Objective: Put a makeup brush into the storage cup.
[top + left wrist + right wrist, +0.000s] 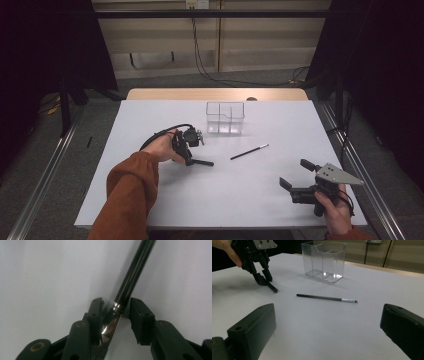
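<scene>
The left gripper (192,150) is tipped down onto the white surface (165,200), left of middle, held by a hand (162,147) that comes out of a rust-coloured sleeve (131,192). Between its fingers (96,315) lies a black brush (132,275) with a glossy handle and a silver ferrule. In the left gripper view the ferrule sits against the inner face of one finger, while a narrow gap shows between the handle and the other finger, so the grip is not yet clenched: the brush is bracketed rather than pinched. The handle runs away from the fingers across the surface, and in the high view its free end pokes out to the right of the gripper, lying flat.

A second brush (249,151), thin and black with a silver ferrule near its tip, lies by itself on the surface around the middle, slanted, well apart from both grippers. Behind it, toward the far edge, stands a clear plastic organizer (225,118) with partitions that split it into compartments; it is upright.

The right gripper (296,176) sits near the right front corner of the surface, held by the other hand (334,212), with a grey three-cornered plate on top. Its fingers (252,332) are spread wide and released, nothing between them; the right gripper view looks across the bare surface toward the lone brush, the organizer and the left gripper beyond
</scene>
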{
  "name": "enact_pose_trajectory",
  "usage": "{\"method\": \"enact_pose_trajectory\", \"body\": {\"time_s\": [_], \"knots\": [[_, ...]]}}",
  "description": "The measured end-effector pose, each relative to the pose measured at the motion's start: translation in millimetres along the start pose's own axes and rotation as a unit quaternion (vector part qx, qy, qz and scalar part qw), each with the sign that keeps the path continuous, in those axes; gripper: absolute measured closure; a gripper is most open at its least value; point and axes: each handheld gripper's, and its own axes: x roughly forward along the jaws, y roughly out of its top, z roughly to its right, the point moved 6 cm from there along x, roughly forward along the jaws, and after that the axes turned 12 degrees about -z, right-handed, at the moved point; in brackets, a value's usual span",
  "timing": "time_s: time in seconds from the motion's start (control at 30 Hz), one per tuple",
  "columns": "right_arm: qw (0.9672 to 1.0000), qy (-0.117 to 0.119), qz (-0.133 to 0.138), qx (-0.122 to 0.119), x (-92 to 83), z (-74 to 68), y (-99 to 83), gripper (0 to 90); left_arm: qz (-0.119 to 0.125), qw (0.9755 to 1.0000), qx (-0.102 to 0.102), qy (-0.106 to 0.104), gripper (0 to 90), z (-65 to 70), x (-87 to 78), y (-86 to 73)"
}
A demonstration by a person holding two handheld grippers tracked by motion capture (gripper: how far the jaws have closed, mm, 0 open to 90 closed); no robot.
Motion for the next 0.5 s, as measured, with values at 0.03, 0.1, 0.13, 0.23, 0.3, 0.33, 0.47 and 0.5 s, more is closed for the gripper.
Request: {"method": "enact_pose_trajectory", "body": {"time_s": [0.03,0.1,0.13,0.23,0.3,0.33,0.47,0.5], "knots": [[1.0000,0.000,0.000,0.000,-0.2,-0.3,0.0,0.0,-0.003,1.0000,0.000,0.002,66.5,0.1,0.0,0.4],[1.0000,0.000,-0.001,-0.002,-0.1,-0.4,-0.1,0.0,-0.004,1.0000,-0.001,0.001,68.0,0.6,0.2,1.4],[1.0000,0.000,-0.001,-0.001,0.4,-0.2,-0.1,0.0,-0.007,1.0000,-0.004,0.001,69.2,0.6,0.2,1.7],[1.0000,0.001,-0.002,-0.001,0.7,-0.4,0.0,0.0,-0.014,0.9999,-0.006,-0.002,70.5,-0.1,0.2,3.0],[1.0000,0.002,-0.001,-0.001,0.7,-0.8,0.1,0.0,-0.014,0.9999,-0.010,0.000,73.1,-0.5,0.5,3.4],[1.0000,0.002,-0.001,-0.002,0.7,-0.6,0.1,0.0,-0.016,0.9998,-0.012,-0.001,73.1,-0.3,0.3,3.5],[1.0000,0.004,-0.003,0.000,0.7,-0.5,-0.2,0.0,-0.018,0.9997,-0.016,-0.003,77.3,0.0,0.3,3.8],[1.0000,0.004,-0.002,-0.001,0.5,-0.5,-0.1,0.0,-0.018,0.9997,-0.015,-0.003,77.4,0.4,0.2,3.6]]}}
